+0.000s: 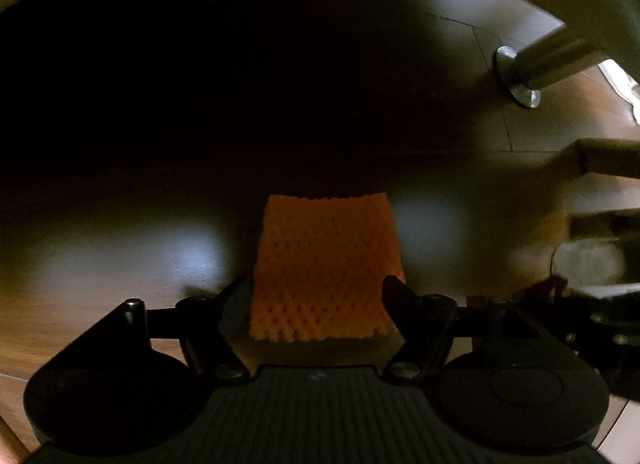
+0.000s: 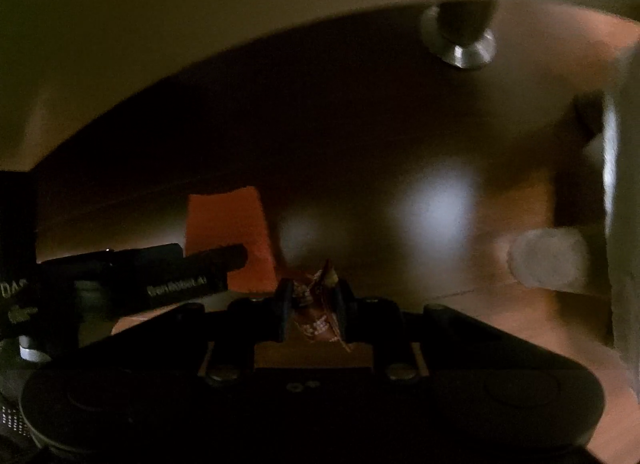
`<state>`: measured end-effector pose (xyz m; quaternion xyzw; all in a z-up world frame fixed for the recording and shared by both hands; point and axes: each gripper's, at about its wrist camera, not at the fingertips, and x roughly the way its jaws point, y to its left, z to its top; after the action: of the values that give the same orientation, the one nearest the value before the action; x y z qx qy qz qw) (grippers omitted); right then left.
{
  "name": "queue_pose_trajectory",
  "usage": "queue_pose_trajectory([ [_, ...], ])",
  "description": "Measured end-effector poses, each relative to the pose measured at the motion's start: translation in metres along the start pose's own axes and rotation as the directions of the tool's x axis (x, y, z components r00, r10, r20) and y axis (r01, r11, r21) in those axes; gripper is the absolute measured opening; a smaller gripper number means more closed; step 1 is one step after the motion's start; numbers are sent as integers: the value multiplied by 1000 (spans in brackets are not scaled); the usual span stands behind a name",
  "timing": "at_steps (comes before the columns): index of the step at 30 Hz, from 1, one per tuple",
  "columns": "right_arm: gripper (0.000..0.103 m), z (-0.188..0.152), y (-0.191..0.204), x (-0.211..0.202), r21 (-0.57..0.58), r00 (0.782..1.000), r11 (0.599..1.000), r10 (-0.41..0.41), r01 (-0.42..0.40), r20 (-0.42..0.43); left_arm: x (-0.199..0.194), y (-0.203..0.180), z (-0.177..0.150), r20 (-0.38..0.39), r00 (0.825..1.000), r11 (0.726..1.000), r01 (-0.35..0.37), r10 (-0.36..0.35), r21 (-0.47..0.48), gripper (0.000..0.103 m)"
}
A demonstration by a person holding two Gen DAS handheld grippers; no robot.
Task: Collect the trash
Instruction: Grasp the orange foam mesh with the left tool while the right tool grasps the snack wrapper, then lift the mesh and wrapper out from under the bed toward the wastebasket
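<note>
Left gripper (image 1: 316, 300): black jaws stand wide apart, pointing steeply down. An orange foam net sleeve (image 1: 326, 268) sits in the gap, its edges level with the jaw tips; whether the pads touch it I cannot tell. Texture: soft mesh of small diamond holes, rough rectangle, slightly flared toward the near end, far edge lost in shadow.

Right gripper (image 2: 311, 298): jaws drawn close, clamped on a crumpled wrapper (image 2: 318, 312), reddish-brown, glossy, with pale print and a pointed twisted tip sticking up between the fingers.

Beyond both: wooden floor (image 1: 560, 132), warm brown planks with thin seams, pale glare patches. A large dark mass fills the far middle of each view; too dim to name. A metal leg (image 1: 520, 76), brushed silver cylinder with a flared round foot, stands far right on the floor.

Left wrist view only: the mesh detail of the sleeve; the right gripper's black body at the right edge, with a scrap of the wrapper showing.

Right wrist view only: the left gripper's black fingers crossing from the left with white lettering, the sleeve behind them as a flat orange patch; a pale rounded blurred object (image 2: 548, 260) near right on the floor; a grey upright edge along the right side.
</note>
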<state>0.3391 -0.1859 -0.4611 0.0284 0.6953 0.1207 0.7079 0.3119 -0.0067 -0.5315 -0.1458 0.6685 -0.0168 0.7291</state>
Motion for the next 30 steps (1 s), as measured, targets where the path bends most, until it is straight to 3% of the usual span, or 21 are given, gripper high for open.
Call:
queue_pose_trajectory([
  [4, 22, -2, -3, 7, -2, 1000, 1000, -1, 1, -7, 13, 2, 4, -18, 1000, 998, -19, 18, -56, 72],
  [9, 22, -4, -1, 11, -13, 1000, 1000, -6, 6, -12, 15, -9, 0, 1, 996, 996, -85, 85, 4, 72],
  [11, 22, -5, 0, 11, -16, 1000, 1000, -8, 8, -13, 16, -16, -2, 6, 994, 993, -110, 110, 39, 67],
  [12, 22, -5, 0, 9, -19, 1000, 1000, -9, 9, -15, 16, -19, -2, 13, 994, 993, -109, 108, 54, 57],
  [13, 22, -5, 0, 9, -23, 1000, 1000, -12, 11, -16, 15, -21, -3, 18, 995, 993, -96, 95, 67, 40],
  [15, 22, -6, 0, 9, -26, 1000, 1000, -16, 15, -17, 14, -23, -3, 8, 999, 995, -42, 42, 85, 21],
  [24, 22, -10, 16, -4, -41, 999, 999, -33, 33, -16, 4, -4, -11, -39, 997, 996, -58, 61, 74, 18],
  [30, 22, -26, 45, -36, -20, 999, 999, -41, 41, -7, -40, 19, -26, -42, 996, 997, -73, 75, 40, 18],
])
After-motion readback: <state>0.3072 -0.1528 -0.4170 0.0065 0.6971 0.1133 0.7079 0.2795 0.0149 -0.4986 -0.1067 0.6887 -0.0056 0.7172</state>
